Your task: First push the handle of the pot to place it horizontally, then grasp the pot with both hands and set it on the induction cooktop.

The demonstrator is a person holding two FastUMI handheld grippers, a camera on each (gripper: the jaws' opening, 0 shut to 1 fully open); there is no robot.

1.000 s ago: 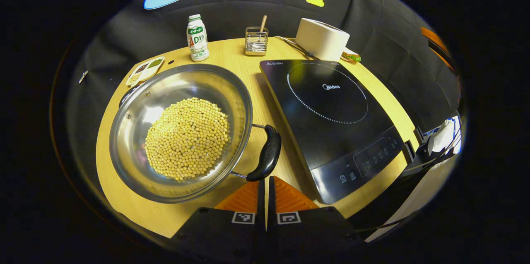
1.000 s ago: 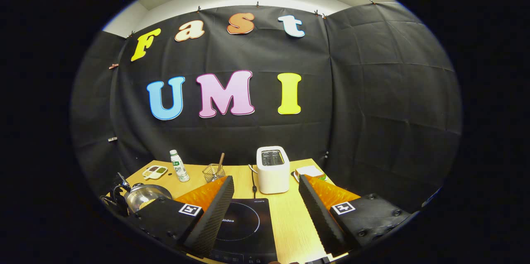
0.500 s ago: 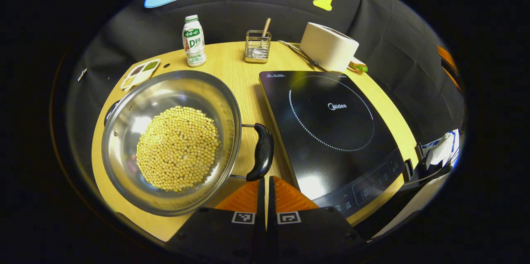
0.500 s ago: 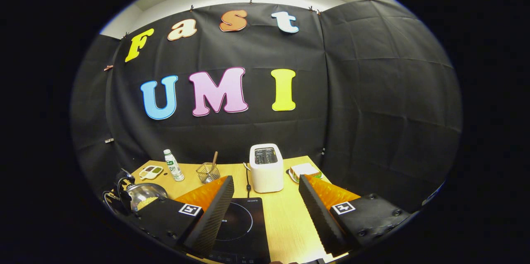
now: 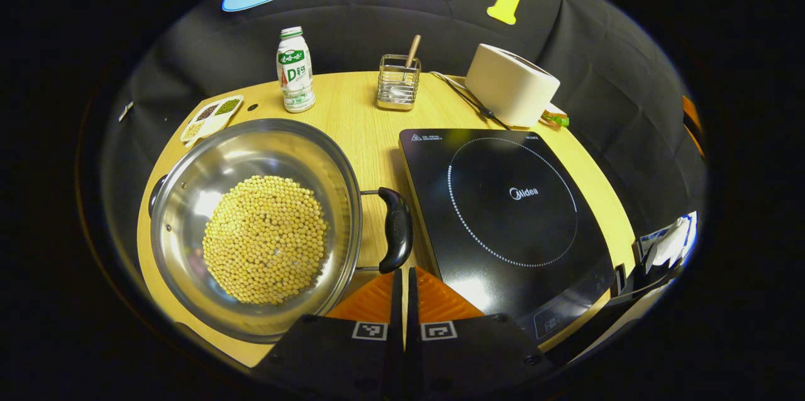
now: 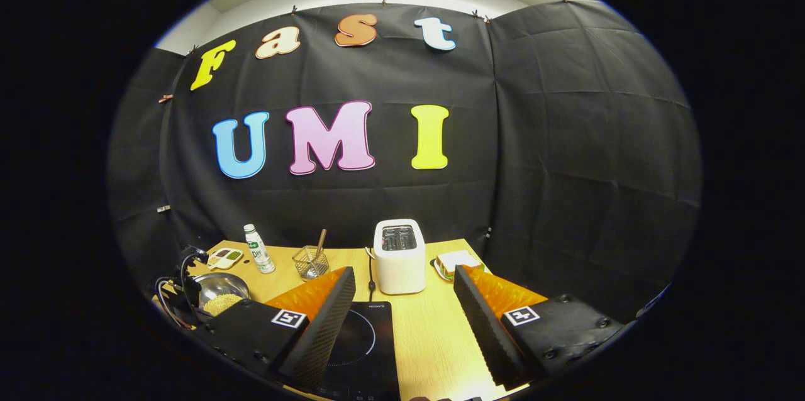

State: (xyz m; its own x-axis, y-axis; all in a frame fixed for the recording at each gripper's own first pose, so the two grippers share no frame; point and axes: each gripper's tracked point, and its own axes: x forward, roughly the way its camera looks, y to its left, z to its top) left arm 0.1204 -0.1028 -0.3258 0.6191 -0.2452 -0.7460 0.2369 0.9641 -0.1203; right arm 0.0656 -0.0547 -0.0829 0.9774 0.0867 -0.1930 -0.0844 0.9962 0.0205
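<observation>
Centrally, steel pot (image 5: pixel 251 225) holding yellow beans (image 5: pixel 264 239), black handle (image 5: pixel 396 229) beside induction cooktop (image 5: pixel 509 212); left gripper (image 5: pixel 403 294) fingers together, right gripper (image 6: pixel 402 307) fingers apart.

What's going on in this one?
A person is working two handheld grippers at a table. The left gripper, shut, sits at the near end of the pot handle. The right gripper hangs open above the cooktop. The pot, holding beans, isn't on the cooktop yet.
</observation>
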